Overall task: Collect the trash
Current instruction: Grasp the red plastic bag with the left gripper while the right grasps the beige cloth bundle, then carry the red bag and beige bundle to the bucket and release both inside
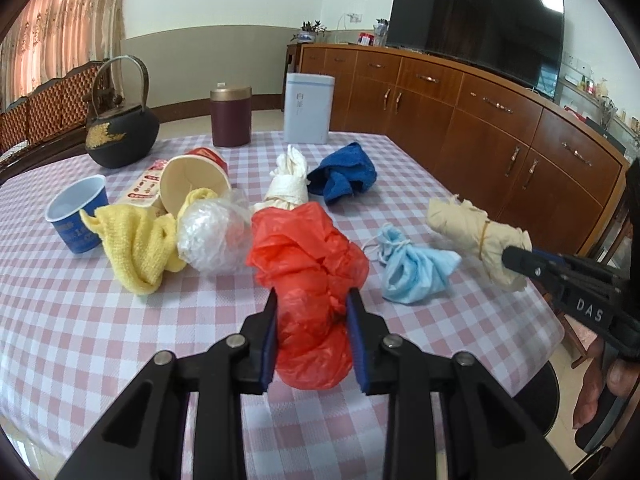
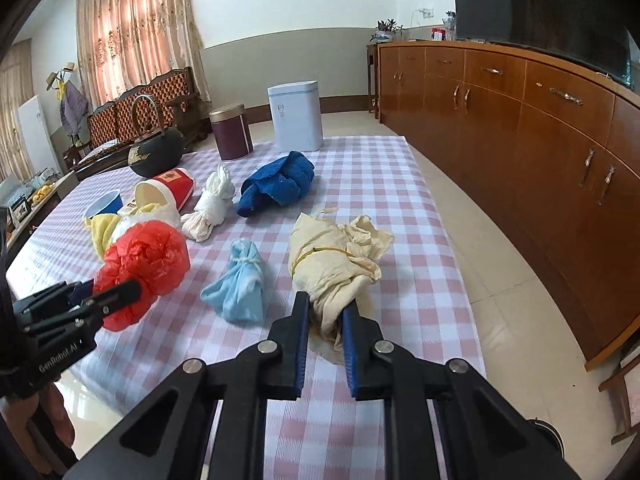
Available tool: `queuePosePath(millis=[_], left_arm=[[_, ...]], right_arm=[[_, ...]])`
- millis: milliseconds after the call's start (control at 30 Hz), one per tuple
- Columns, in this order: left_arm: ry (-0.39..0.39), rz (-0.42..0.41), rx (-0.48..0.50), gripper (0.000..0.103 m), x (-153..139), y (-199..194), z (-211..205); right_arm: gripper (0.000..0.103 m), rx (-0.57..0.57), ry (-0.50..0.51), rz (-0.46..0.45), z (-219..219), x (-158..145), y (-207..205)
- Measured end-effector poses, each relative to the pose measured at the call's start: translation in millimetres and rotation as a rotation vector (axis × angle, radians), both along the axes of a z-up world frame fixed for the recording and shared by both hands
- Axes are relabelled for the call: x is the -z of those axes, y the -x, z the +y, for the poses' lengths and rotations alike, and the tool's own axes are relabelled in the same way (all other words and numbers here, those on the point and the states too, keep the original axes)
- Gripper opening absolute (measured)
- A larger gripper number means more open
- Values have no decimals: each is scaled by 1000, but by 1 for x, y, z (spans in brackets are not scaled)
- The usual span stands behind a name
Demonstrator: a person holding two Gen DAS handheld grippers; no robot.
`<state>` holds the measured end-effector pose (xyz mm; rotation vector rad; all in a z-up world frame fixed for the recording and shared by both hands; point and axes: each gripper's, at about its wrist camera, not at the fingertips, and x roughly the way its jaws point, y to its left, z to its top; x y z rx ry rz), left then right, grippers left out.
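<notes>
Right now your left gripper (image 1: pixel 314 300) clamps the red plastic bag (image 1: pixel 308 256); your right gripper (image 2: pixel 325 308) pinches the cream paper bundle (image 2: pixel 332 264).

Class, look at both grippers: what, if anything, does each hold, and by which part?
Left gripper clamps the red plastic bag at its near end; right gripper clamps the cream bundle at its near end.

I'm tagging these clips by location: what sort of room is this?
Most likely a home living or dining room: a large television stands on a long wooden sideboard, a carved wooden sofa sits before curtains, and the table wears a checked tablecloth.
</notes>
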<state>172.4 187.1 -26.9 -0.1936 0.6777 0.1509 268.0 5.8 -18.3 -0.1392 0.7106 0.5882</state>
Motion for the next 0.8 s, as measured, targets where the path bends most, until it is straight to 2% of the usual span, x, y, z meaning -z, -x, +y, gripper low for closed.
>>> queuePosePath(millis=[433, 800], left_arm=[[-17, -28, 32, 31, -14, 25, -26], [-35, -46, 122, 31, -21, 33, -71]], right_arm=[[14, 55, -15, -44, -39, -12, 44], [14, 130, -3, -105, -83, -23, 77]])
